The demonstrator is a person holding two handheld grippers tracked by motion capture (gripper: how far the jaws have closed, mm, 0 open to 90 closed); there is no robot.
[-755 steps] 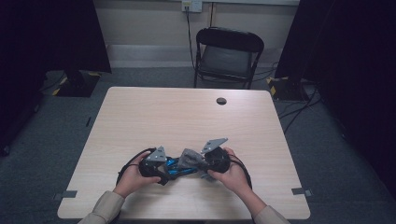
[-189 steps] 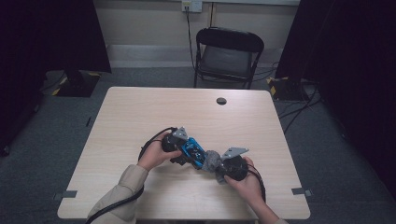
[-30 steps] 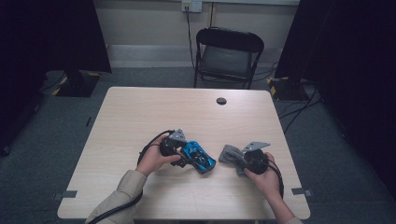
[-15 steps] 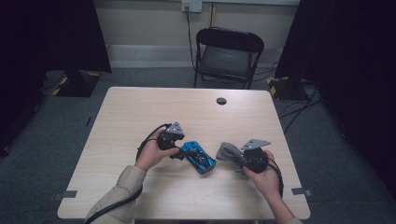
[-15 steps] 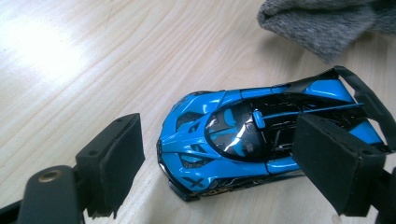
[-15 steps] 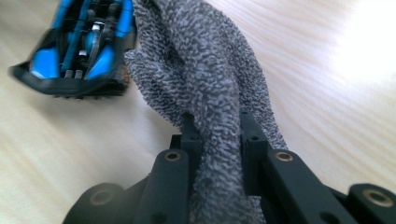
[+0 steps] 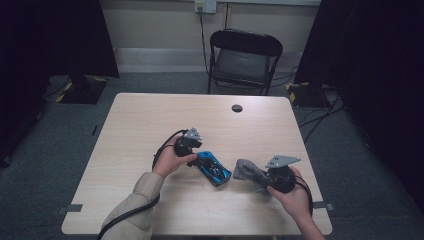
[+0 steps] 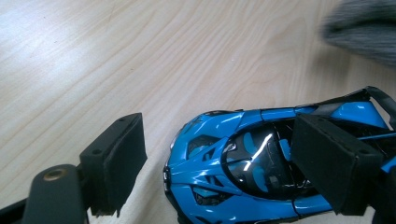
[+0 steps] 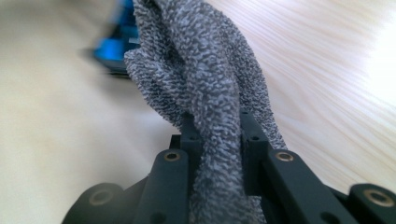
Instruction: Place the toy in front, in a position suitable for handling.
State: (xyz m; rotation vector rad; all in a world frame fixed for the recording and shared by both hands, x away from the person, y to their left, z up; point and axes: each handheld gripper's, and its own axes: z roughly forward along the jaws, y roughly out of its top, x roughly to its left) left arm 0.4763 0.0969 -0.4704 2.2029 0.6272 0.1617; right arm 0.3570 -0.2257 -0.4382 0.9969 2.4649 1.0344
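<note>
On a pale wooden table (image 7: 150, 125), the left tool (image 8: 224, 158) straddles the nose of a glossy blue toy sports car (image 7: 213, 168). Its jaws have just been closing and stand apart, clear of the car's body. Right of the car, the right tool (image 9: 217, 128) pinches a grey knitted cloth (image 7: 248, 171).

Left black two-jaw gripper (image 8: 219, 172): square foam pads, brass-ringed screw, grey three-cornered plate on top, black cable trailing. Right black two-jaw gripper (image 9: 218, 135): same build, brass-ringed pivots. Beige long sleeve (image 7: 131, 210) on left arm.
</note>
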